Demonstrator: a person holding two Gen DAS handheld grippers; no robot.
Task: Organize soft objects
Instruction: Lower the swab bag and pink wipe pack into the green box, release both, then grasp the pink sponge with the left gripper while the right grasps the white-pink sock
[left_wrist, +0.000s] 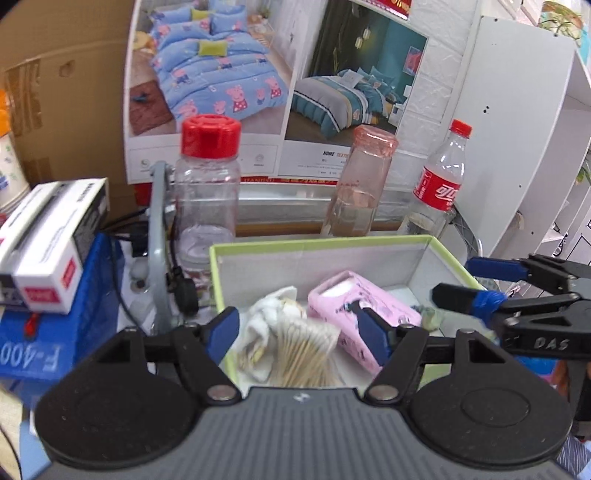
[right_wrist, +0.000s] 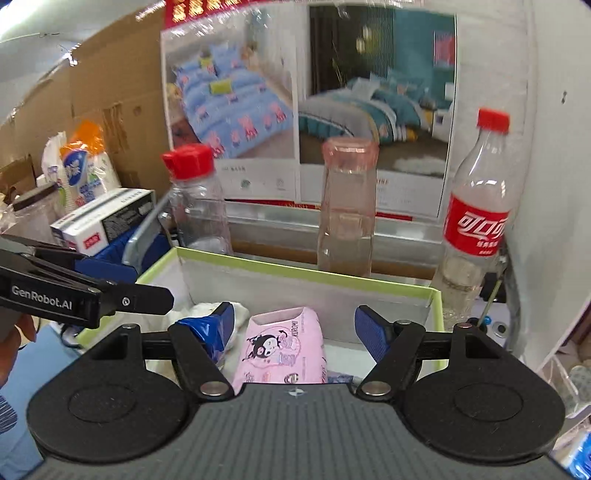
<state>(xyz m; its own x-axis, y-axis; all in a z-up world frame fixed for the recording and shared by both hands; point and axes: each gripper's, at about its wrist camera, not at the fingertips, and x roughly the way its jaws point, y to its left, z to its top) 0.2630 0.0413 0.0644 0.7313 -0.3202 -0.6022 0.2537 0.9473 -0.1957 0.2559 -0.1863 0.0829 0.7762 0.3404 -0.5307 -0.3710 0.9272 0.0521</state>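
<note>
A green-rimmed white box (left_wrist: 317, 242) (right_wrist: 306, 275) holds a pink tissue pack (left_wrist: 364, 314) (right_wrist: 284, 345), a white cloth (left_wrist: 269, 314) and a bag of cotton swabs (left_wrist: 306, 350). My left gripper (left_wrist: 299, 332) is open above the swabs and cloth, touching nothing. My right gripper (right_wrist: 295, 328) is open above the pink pack, which lies between its fingers without being clamped. The right gripper also shows at the right of the left wrist view (left_wrist: 461, 282), over the box's right side. The left gripper reaches in from the left of the right wrist view (right_wrist: 125, 284).
Behind the box stand a clear jar with a red lid (left_wrist: 207, 184), a pink-capped glass bottle (left_wrist: 358, 184) and a cola bottle (left_wrist: 441, 177). White cartons on a blue box (left_wrist: 48, 243) sit left. A bedding poster, cardboard and a white shelf (left_wrist: 517, 129) back the scene.
</note>
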